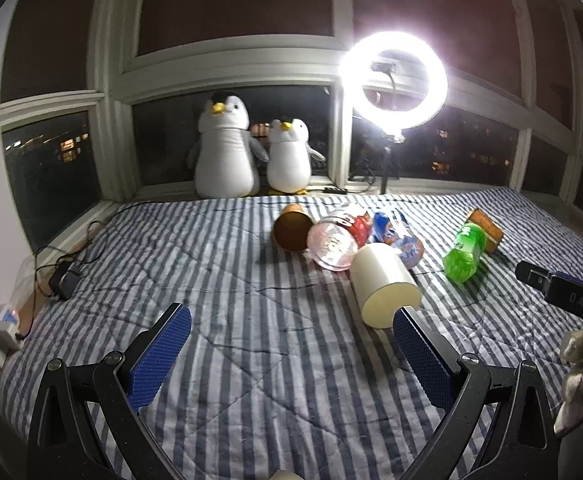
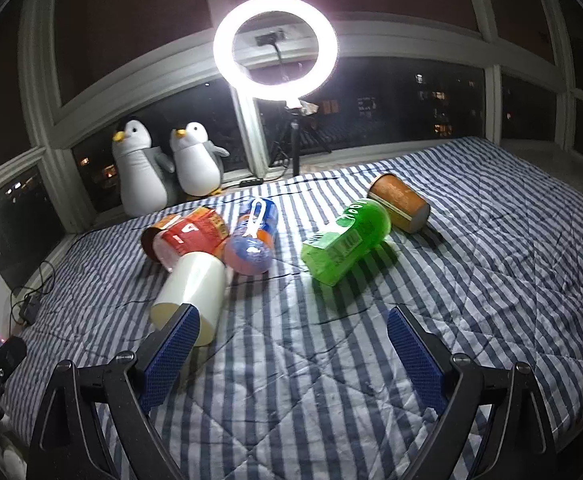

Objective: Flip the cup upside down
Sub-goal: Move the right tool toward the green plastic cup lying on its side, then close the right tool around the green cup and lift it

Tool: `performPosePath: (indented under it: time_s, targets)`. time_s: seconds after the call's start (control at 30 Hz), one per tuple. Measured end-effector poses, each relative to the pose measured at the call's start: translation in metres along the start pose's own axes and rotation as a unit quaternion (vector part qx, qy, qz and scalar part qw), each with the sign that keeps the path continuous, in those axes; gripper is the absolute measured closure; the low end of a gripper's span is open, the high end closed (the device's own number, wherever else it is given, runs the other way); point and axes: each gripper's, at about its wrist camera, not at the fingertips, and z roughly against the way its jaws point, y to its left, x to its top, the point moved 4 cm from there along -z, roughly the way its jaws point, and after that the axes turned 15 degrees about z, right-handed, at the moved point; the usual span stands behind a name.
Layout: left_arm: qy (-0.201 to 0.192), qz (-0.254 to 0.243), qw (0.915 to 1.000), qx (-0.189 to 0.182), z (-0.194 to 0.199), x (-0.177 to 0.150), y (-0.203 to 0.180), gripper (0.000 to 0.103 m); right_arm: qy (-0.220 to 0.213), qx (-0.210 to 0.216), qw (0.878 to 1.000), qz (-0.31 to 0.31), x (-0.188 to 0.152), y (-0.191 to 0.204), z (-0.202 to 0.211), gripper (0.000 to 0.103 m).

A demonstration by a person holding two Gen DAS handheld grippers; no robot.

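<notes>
Nearest the cameras, the left gripper (image 1: 291, 322) and the right gripper (image 2: 293, 322) both hovered over the bed (image 1: 231, 360) with their blue-padded fingers spread wide and nothing between them. The bed was covered by a quilted blanket striped in blue-grey and white, slightly rumpled. Just past the fingertips lay the white cup (image 1: 383, 284) on its side, its open mouth toward the grippers; it sat ahead of the left gripper's right finger and, in the right wrist view, partly behind the right gripper's left finger (image 2: 171, 354). Touching its far end were a red cup (image 2: 189, 236) and a blue cup (image 2: 253, 238), both on their sides, with a brown cup (image 1: 293, 228) lying beside the red one. Off to the right a green bottle (image 2: 345, 242) lay tipped over, near an orange cup (image 2: 401, 202) also on its side. At the bed's left edge sat a charger (image 1: 65, 280) with loose cables. Farther back, two plush penguins (image 1: 227, 148) stood on the sill beside a lit ring light (image 2: 275, 52) on a tripod. Behind them, white-framed windows showed a dark night with scattered city lights.
</notes>
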Motion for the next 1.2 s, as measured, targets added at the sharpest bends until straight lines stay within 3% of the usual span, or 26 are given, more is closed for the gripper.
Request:
performPosePath:
  time_s: [0.47,0.73,1.07,1.2]
  targets:
    - [0.009,-0.042,0.9983,-0.039,-0.023,0.011,-0.058,0.001,0.02,-0.025,0.999,-0.032,0.008,-0.048,-0.028,0.01]
    - [0.015,-0.04,0.9981,-0.043,-0.026,0.008,-0.064,0.001,0.064,-0.016,0.996,-0.058,0.016,-0.07,-0.078,0.01]
    - [0.024,-0.027,0.999,-0.028,-0.026,0.003,-0.044,0.001,0.121,0.045,0.981,-0.143,0.036,-0.092,-0.143,0.01]
    - [0.026,-0.018,0.9994,-0.015,-0.025,0.003,-0.031,0.001,0.162,0.078,0.964,-0.194,0.04,-0.098,-0.175,0.01]
